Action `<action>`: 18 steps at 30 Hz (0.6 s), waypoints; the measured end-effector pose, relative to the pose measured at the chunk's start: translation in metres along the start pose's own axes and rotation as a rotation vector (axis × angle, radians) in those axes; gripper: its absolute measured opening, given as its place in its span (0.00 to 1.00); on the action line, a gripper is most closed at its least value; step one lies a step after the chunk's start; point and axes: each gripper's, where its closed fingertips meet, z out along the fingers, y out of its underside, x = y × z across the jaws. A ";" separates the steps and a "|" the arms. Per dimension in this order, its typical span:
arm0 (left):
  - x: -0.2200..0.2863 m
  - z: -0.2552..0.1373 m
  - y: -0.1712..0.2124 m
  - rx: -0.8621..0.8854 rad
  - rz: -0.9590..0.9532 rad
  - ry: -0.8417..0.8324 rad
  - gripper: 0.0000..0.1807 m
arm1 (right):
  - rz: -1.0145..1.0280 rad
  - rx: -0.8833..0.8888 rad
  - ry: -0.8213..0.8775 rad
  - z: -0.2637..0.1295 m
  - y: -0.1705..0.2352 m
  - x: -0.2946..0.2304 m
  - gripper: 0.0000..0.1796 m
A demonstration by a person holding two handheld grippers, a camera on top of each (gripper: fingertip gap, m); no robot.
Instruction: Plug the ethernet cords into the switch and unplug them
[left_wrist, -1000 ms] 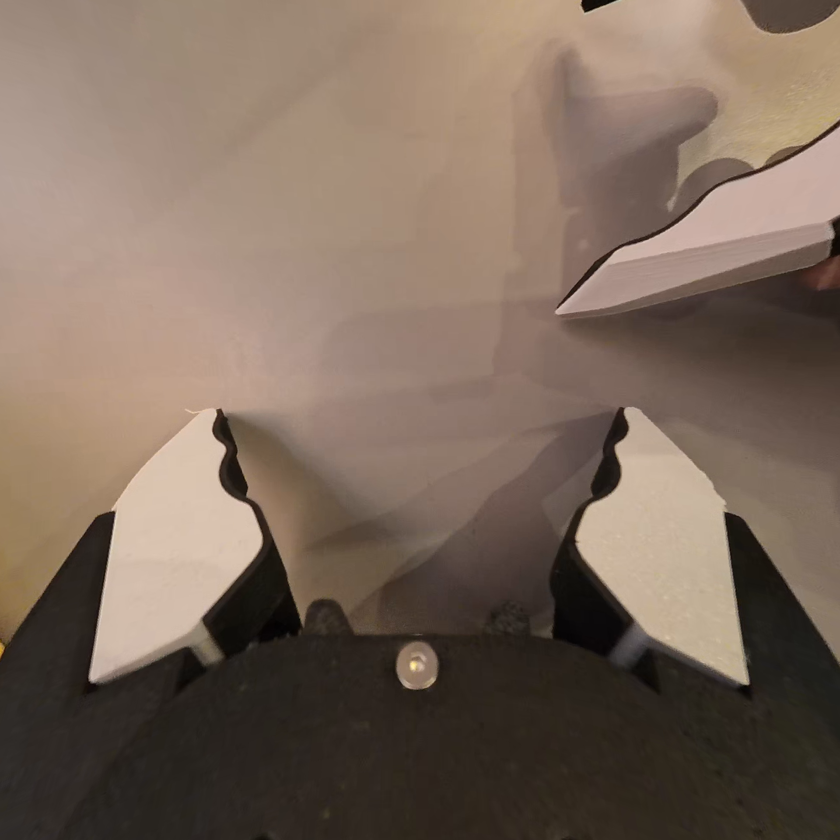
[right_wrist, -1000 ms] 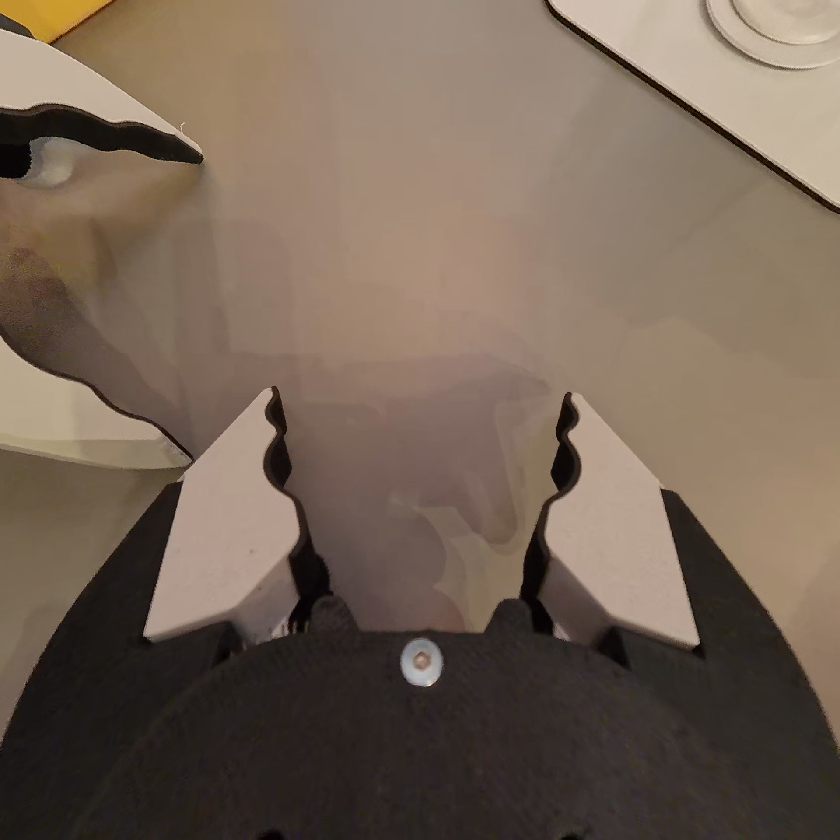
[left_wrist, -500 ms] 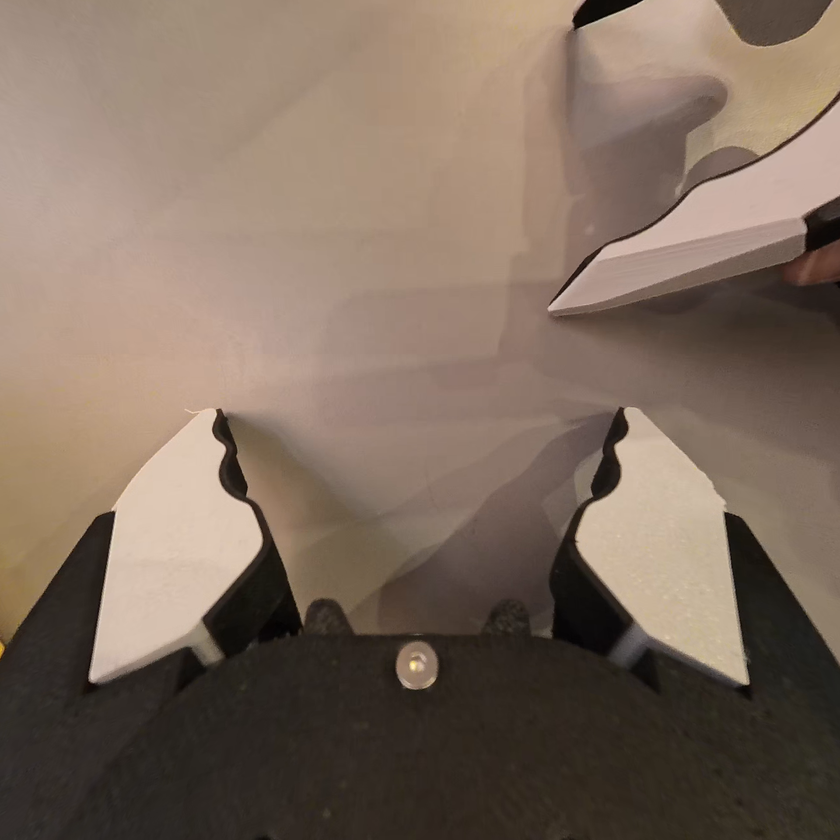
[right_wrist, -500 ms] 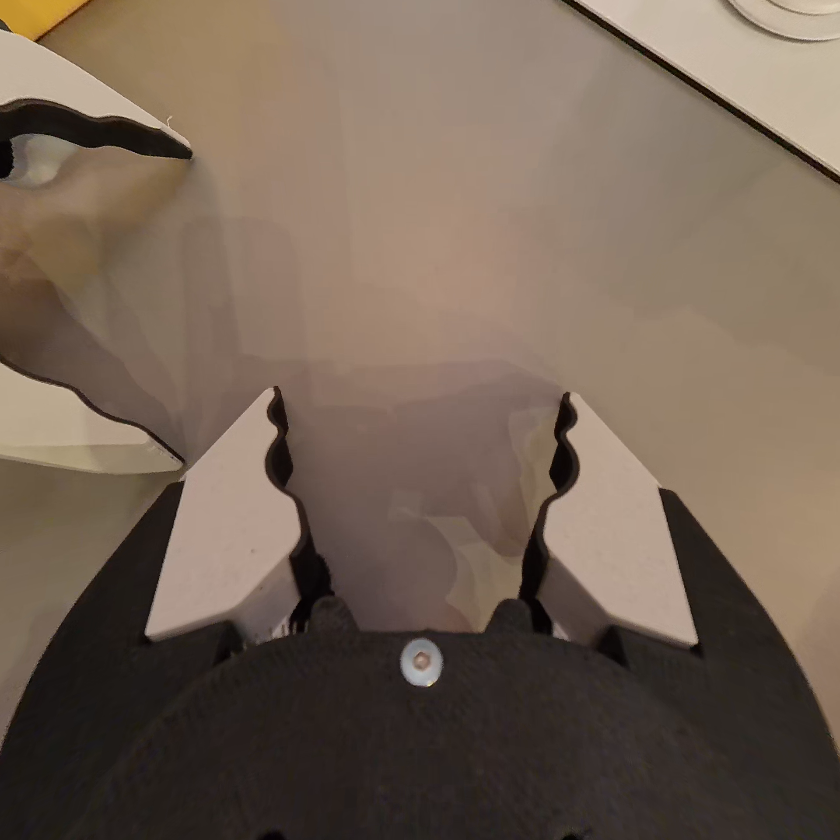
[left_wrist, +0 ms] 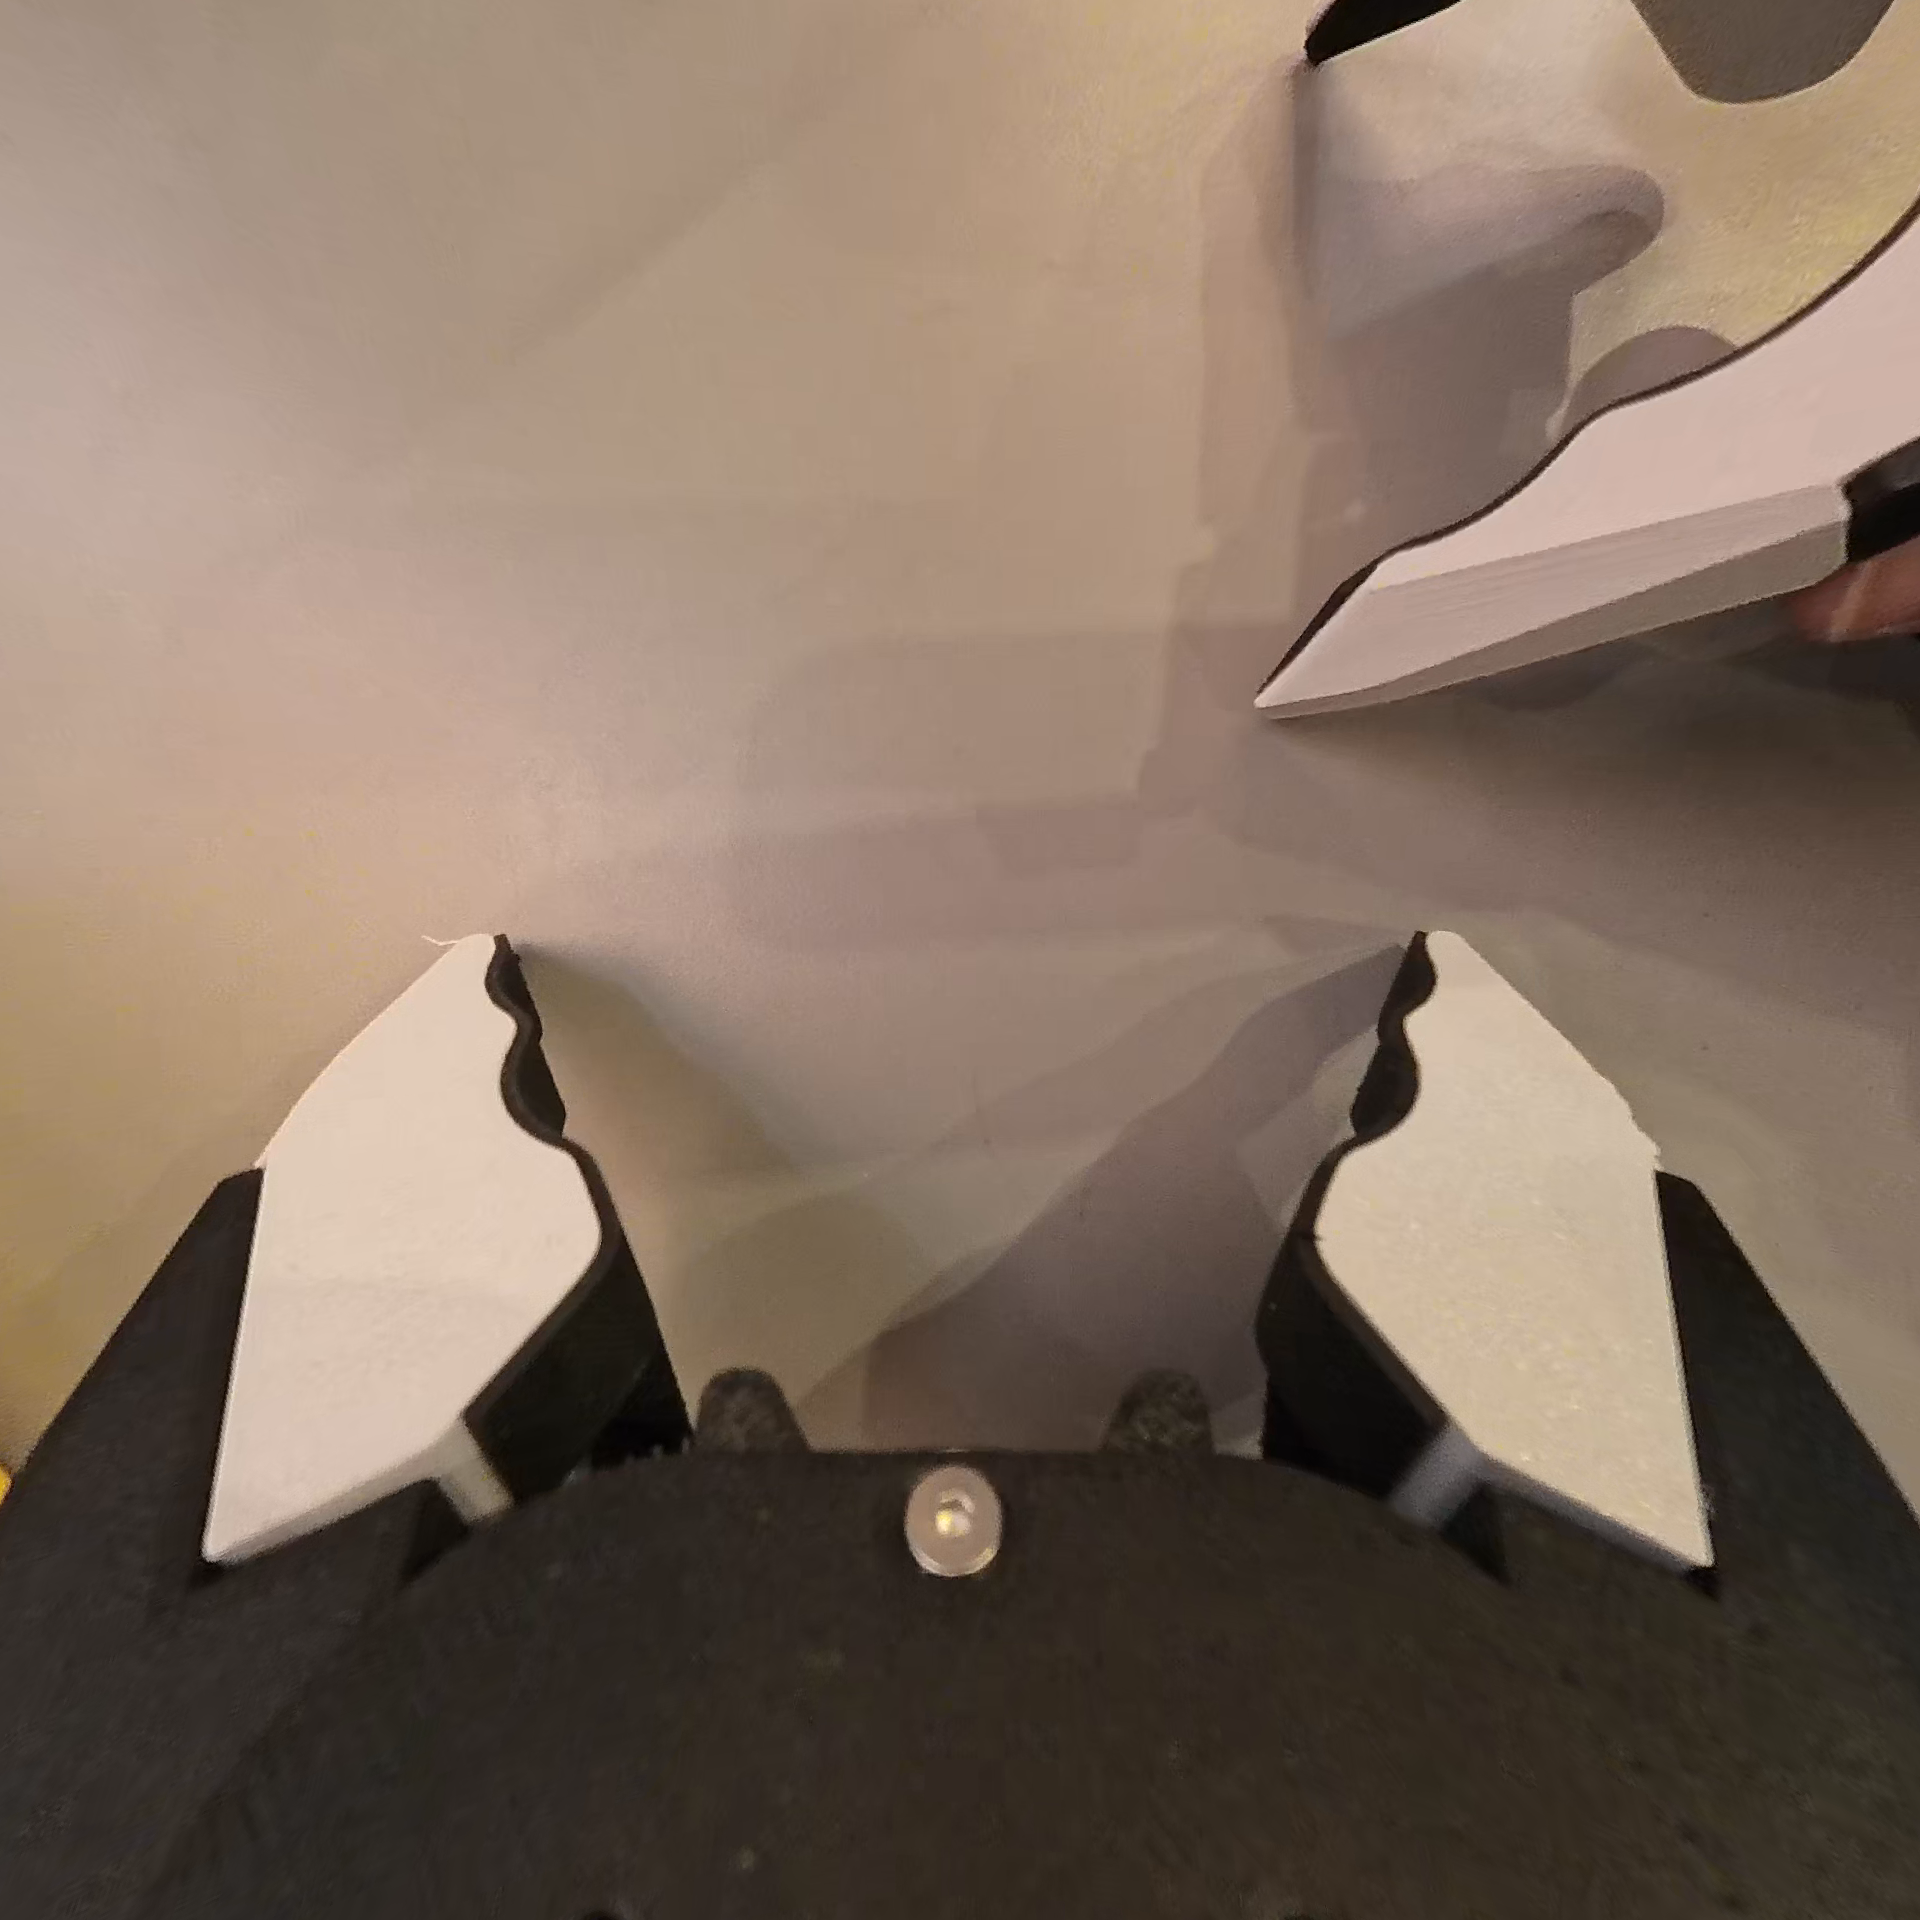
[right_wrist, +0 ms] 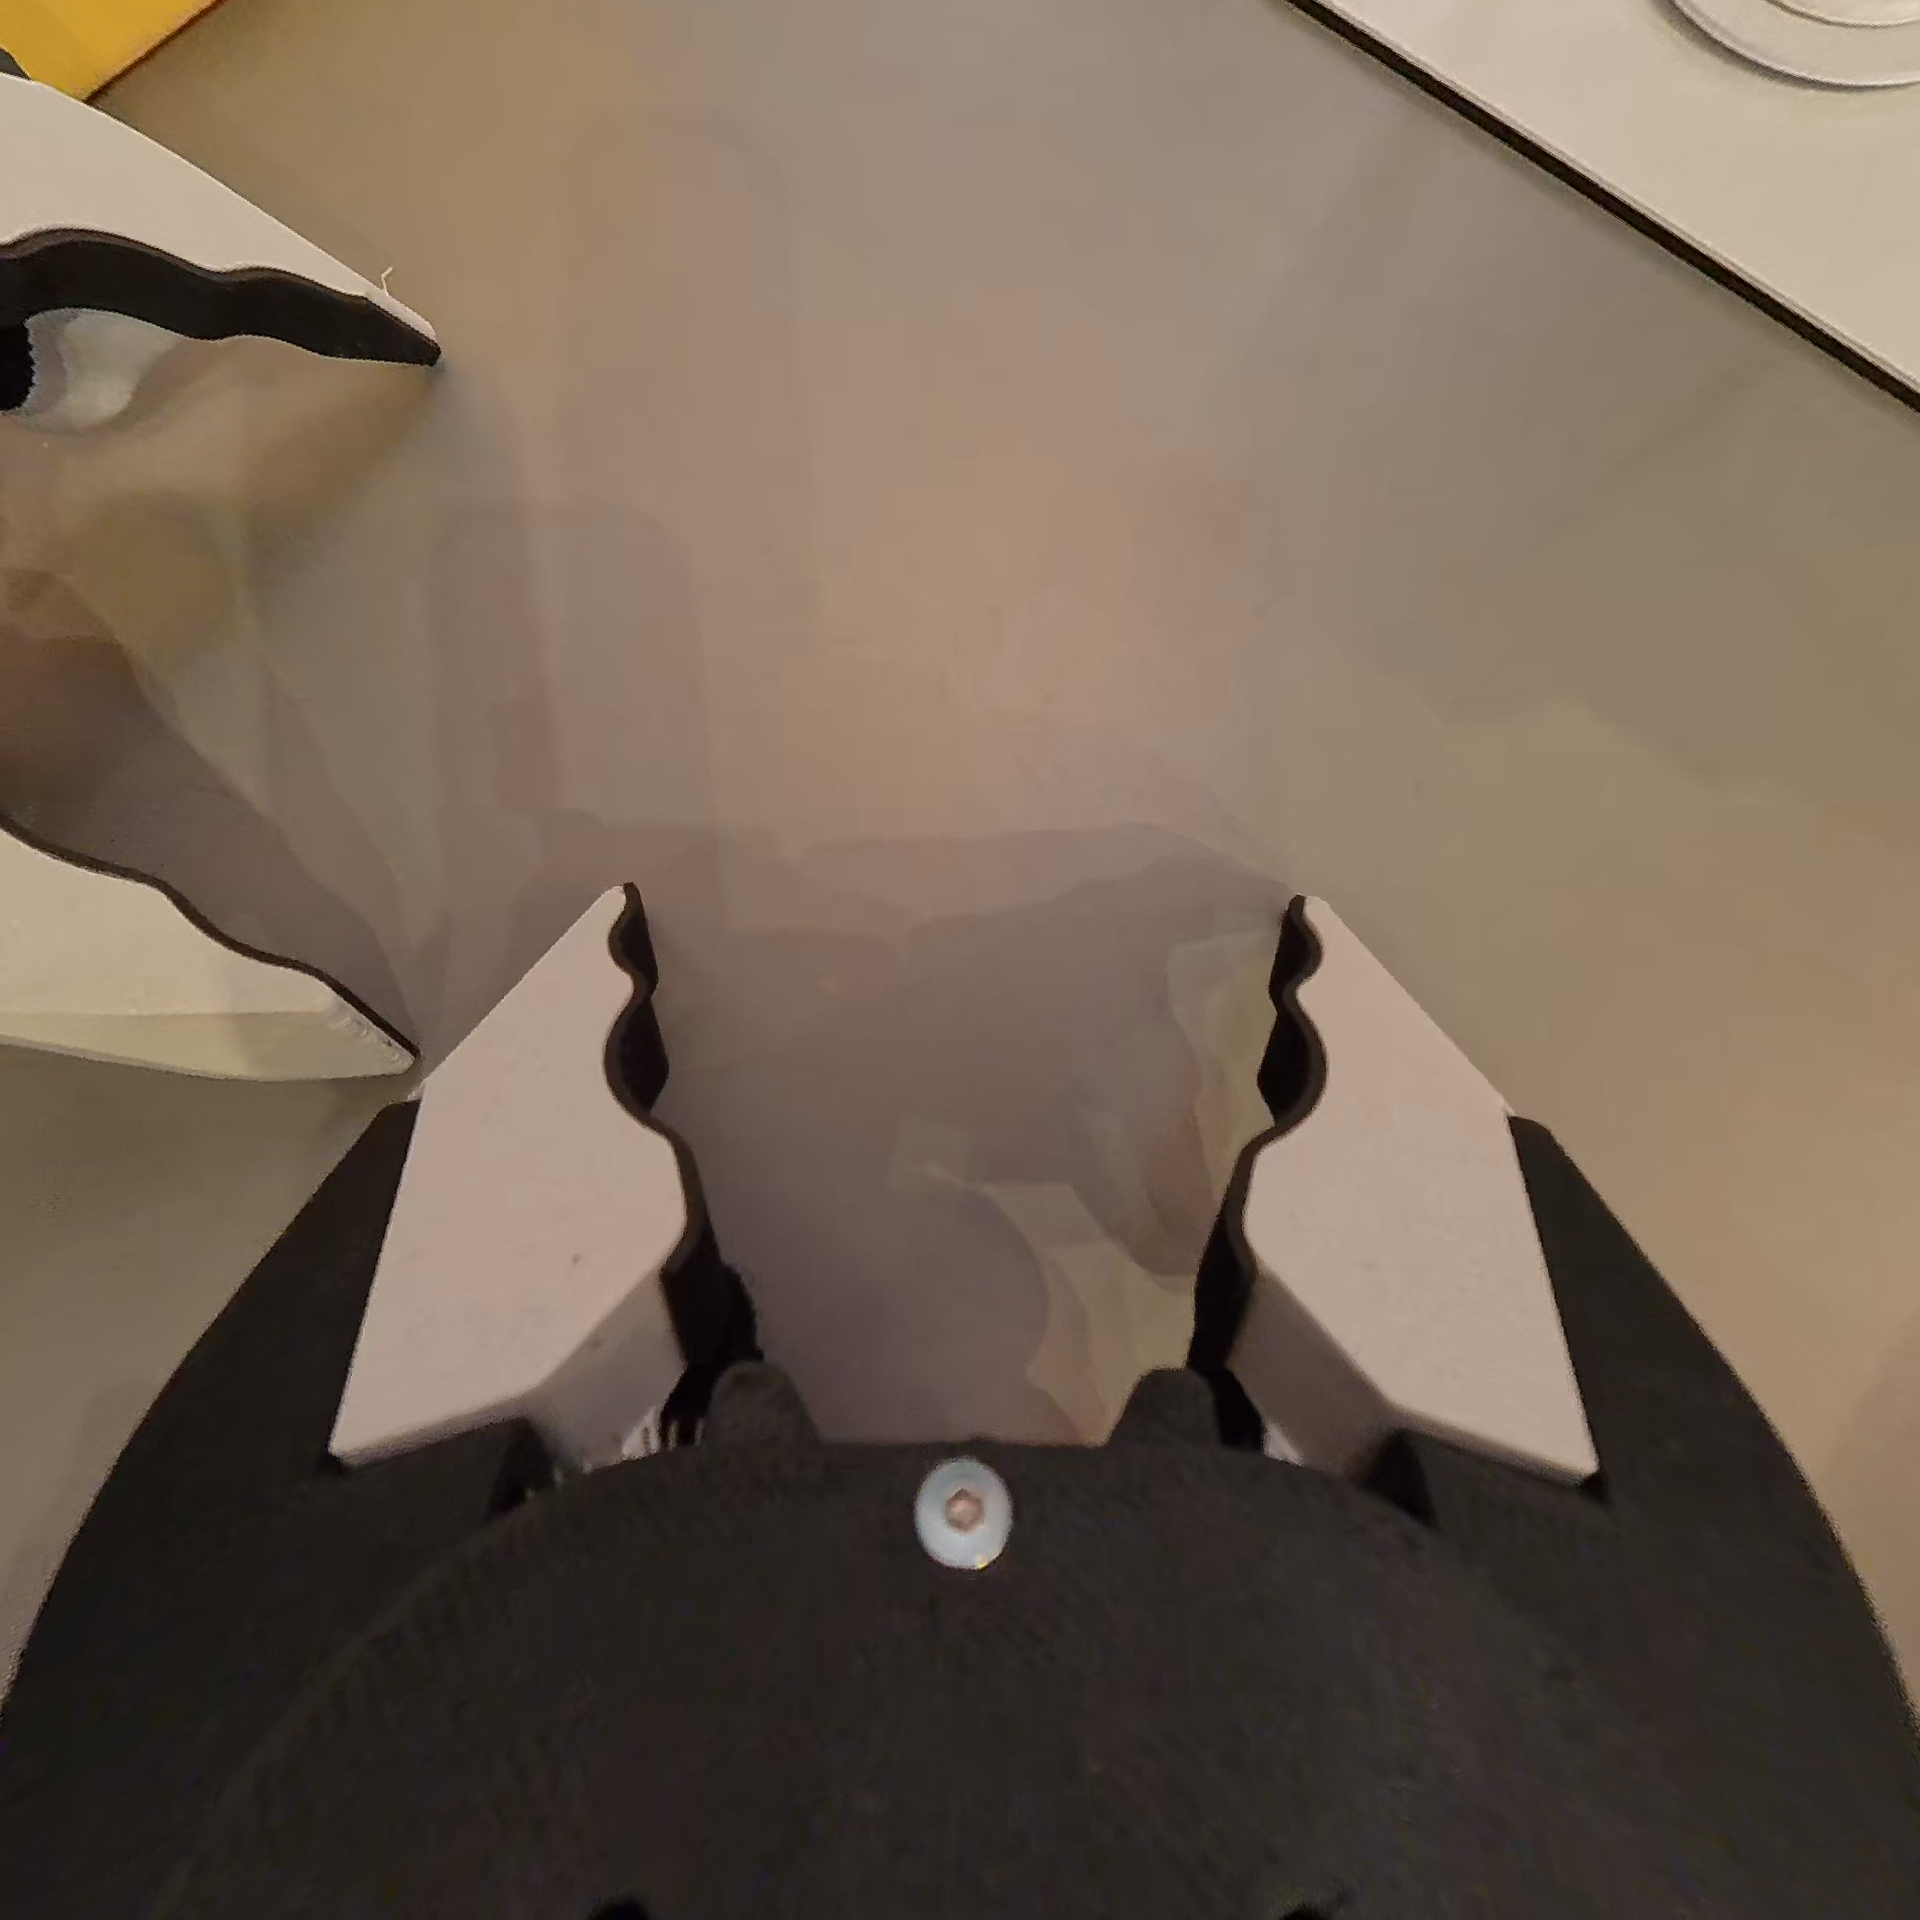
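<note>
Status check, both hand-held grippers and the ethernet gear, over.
Left hand-held gripper open, empty. Right hand-held gripper open, empty. No cords or switch in view, only bare grey table. White mat at far right, nothing in the way.

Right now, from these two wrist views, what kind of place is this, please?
Probably an indoor tabletop, perhaps a dining or work table; little else shows. A smooth grey-beige table surface fills both views, and a white mat with a dark edge lies at the far right, carrying a round white rim, maybe a plate.
</note>
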 end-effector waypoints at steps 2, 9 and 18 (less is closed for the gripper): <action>0.000 0.000 0.000 0.000 0.000 0.000 0.81 | -0.002 -0.002 0.002 0.000 0.000 0.000 0.66; 0.000 0.000 0.000 0.000 0.000 0.000 0.81 | 0.001 0.000 -0.002 0.000 0.000 0.000 0.66; 0.000 0.000 0.000 0.000 0.000 0.000 0.81 | -0.028 -0.016 0.001 0.001 0.002 -0.001 0.70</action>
